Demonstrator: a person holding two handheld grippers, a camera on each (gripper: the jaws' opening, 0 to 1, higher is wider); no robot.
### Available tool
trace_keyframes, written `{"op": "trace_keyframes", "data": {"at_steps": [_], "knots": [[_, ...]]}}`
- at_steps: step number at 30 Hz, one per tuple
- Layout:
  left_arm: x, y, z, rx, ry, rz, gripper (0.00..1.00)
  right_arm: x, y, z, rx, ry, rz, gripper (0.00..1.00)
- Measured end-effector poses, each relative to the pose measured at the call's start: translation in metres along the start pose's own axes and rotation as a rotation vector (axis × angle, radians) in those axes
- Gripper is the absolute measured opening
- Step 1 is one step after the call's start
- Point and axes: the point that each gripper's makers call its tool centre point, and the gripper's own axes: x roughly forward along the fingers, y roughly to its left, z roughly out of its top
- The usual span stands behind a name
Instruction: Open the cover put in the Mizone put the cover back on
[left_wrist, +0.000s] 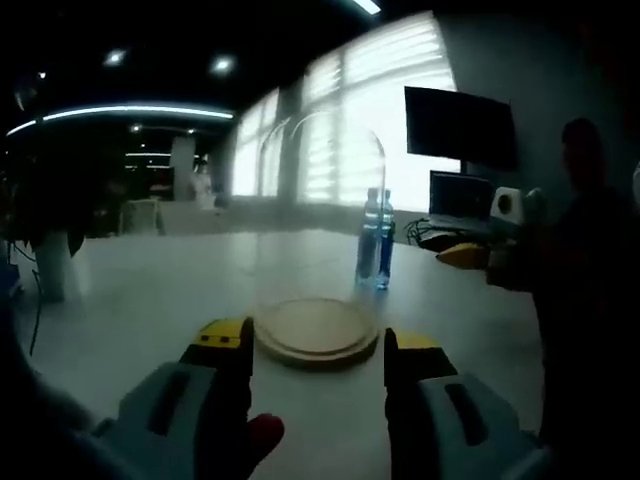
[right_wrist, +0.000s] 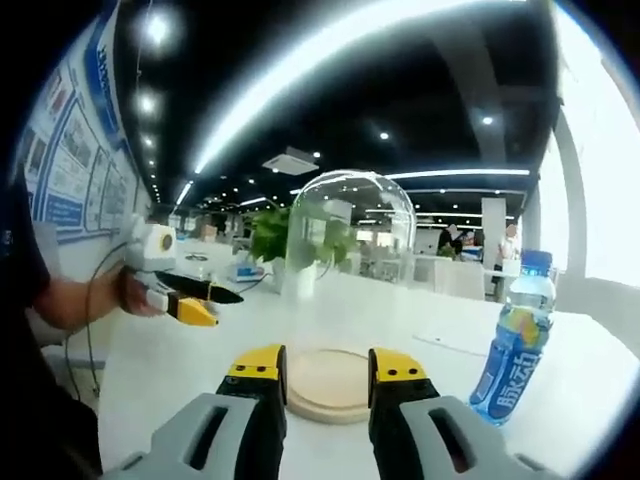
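A clear glass dome cover (left_wrist: 320, 200) stands on a round wooden base (left_wrist: 315, 330) on the white table. My left gripper (left_wrist: 317, 352) is open just in front of the base, one jaw to each side. A blue Mizone bottle (left_wrist: 376, 240) stands upright behind the dome to the right. In the right gripper view the dome (right_wrist: 350, 230) and base (right_wrist: 330, 385) sit straight ahead, and my right gripper (right_wrist: 328, 375) is open at the base's near edge. The bottle (right_wrist: 515, 340) stands to the right. Each gripper shows in the other's view (left_wrist: 465, 255) (right_wrist: 195, 295).
A person (left_wrist: 590, 260) stands at the table's right side, with a monitor (left_wrist: 460, 125) and a laptop (left_wrist: 460, 195) behind. A green plant (right_wrist: 270, 235) stands beyond the dome. A sheet of paper (right_wrist: 450, 345) lies near the bottle. The white table (left_wrist: 150, 290) stretches away to the left.
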Motion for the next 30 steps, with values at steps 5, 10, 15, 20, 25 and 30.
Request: {"op": "trace_keyframes", "data": {"at_steps": [5,10,15,20,25,30], "knots": [[0.001,0.004,0.010,-0.006,-0.034,0.012,0.46,0.000,-0.002,0.001,-0.003,-0.001,-0.002,0.27],[0.006,0.006,0.013,0.004,-0.024,0.010,0.46,-0.001,-0.008,0.006,-0.006,-0.014,-0.011,0.27],[0.011,0.007,0.015,-0.022,-0.027,-0.010,0.45,-0.002,-0.013,0.011,0.010,-0.024,0.000,0.27],[0.016,0.012,0.014,-0.018,-0.015,-0.018,0.45,-0.002,-0.019,0.014,0.001,-0.021,0.005,0.28],[0.021,0.016,0.017,-0.013,-0.019,-0.024,0.46,0.001,-0.025,0.016,0.000,-0.019,0.011,0.31],[0.025,0.024,0.018,-0.018,-0.021,-0.014,0.45,0.002,-0.029,0.017,-0.002,-0.017,0.010,0.31]]}}
